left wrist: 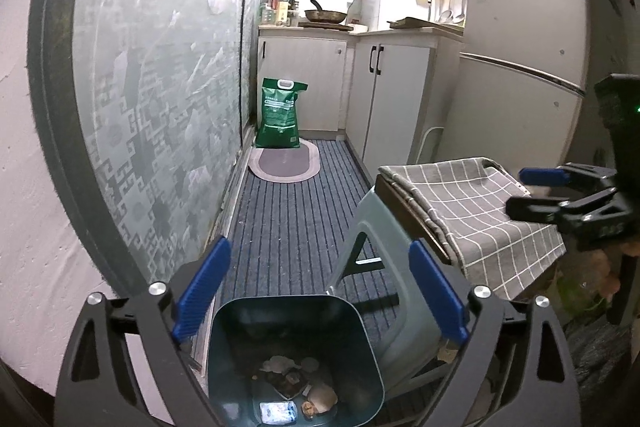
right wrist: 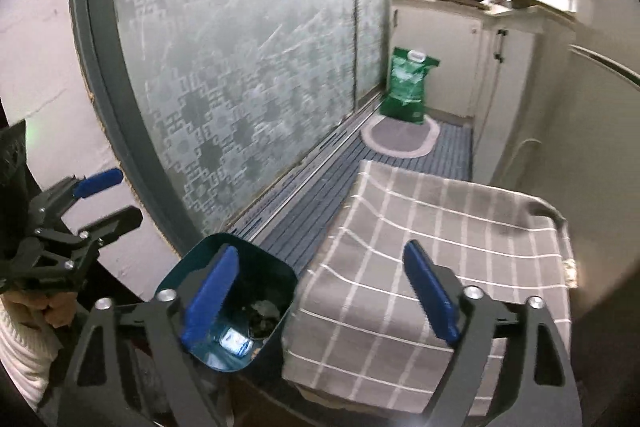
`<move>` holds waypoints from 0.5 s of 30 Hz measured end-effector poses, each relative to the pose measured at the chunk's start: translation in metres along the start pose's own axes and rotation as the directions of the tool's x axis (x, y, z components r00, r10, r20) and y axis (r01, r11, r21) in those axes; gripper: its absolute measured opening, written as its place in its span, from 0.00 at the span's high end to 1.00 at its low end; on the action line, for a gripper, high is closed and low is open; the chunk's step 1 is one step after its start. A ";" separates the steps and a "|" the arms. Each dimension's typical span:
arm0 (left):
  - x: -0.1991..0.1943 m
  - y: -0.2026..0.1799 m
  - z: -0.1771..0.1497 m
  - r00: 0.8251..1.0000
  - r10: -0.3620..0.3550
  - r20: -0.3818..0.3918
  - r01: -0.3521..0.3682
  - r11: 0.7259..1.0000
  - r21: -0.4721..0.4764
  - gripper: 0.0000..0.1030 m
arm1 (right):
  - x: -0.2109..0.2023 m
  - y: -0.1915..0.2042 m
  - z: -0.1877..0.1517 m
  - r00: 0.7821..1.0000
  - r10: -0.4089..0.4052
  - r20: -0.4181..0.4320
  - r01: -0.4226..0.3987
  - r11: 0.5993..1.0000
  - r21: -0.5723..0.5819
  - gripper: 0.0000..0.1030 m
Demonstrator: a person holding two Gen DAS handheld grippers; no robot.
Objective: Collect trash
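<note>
Left wrist view: left tongs (left wrist: pixel 320 287) gape wide above a teal bin (left wrist: pixel 294 359) holding trash (left wrist: pixel 296 383). Right tongs (right wrist: pixel 320 291), also spread apart and empty, hover over a checked cloth (right wrist: pixel 420 227) beside it.

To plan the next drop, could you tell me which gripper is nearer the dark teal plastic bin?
Left. The left gripper hangs right over the dark teal plastic bin, fingers open; the right gripper is off beside it, above the grey checked cloth.
</note>
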State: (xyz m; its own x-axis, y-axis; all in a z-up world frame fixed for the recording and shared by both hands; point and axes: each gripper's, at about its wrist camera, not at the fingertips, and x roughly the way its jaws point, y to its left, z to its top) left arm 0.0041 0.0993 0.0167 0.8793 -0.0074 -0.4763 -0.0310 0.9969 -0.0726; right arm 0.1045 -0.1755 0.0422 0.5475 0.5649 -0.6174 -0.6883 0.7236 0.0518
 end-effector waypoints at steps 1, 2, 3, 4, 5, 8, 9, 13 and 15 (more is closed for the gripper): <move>0.000 -0.003 0.000 1.000 0.000 0.001 0.000 1.000 0.004 0.08 | -0.005 -0.003 -0.001 1.000 -0.011 0.011 0.011 1.000 0.002 0.11; 0.000 -0.005 0.001 1.000 0.004 0.003 -0.004 1.000 0.007 0.07 | -0.010 -0.005 -0.001 0.999 -0.024 0.023 0.024 1.000 0.004 0.09; 0.001 -0.007 0.002 1.000 0.009 0.003 -0.009 1.000 0.009 0.06 | -0.014 -0.008 -0.001 0.999 -0.038 0.035 0.038 0.999 0.006 0.06; 0.001 -0.009 0.002 1.000 0.013 0.004 -0.013 1.000 0.009 0.06 | -0.018 -0.011 -0.001 0.998 -0.051 0.047 0.051 0.999 0.007 0.05; 0.001 -0.010 0.003 1.000 0.014 0.006 -0.014 1.000 0.006 0.05 | -0.020 -0.013 -0.001 0.997 -0.058 0.054 0.058 0.998 0.008 0.04; 0.000 -0.013 0.006 1.000 0.019 0.014 -0.019 1.000 -0.003 0.03 | -0.026 -0.022 -0.001 0.995 -0.079 0.066 0.078 0.997 0.019 0.03; -0.001 -0.013 0.007 1.000 0.019 0.015 -0.019 1.000 -0.005 0.03 | -0.028 -0.025 -0.002 0.994 -0.085 0.066 0.083 0.996 0.026 0.03; -0.003 -0.019 0.011 1.000 0.016 0.023 -0.016 1.000 -0.001 0.03 | -0.030 -0.034 -0.010 0.993 -0.100 0.056 0.097 0.993 0.065 0.03; -0.004 -0.022 0.012 0.999 0.024 0.029 -0.025 1.000 0.002 0.03 | -0.032 -0.036 -0.014 0.994 -0.101 0.048 0.097 0.993 0.071 0.03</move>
State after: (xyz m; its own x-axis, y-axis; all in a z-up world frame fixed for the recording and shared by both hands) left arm 0.0071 0.0782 0.0311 0.8915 0.0193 -0.4526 -0.0516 0.9969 -0.0593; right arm 0.1050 -0.2247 0.0486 0.6361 0.5073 -0.5815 -0.5962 0.8015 0.0471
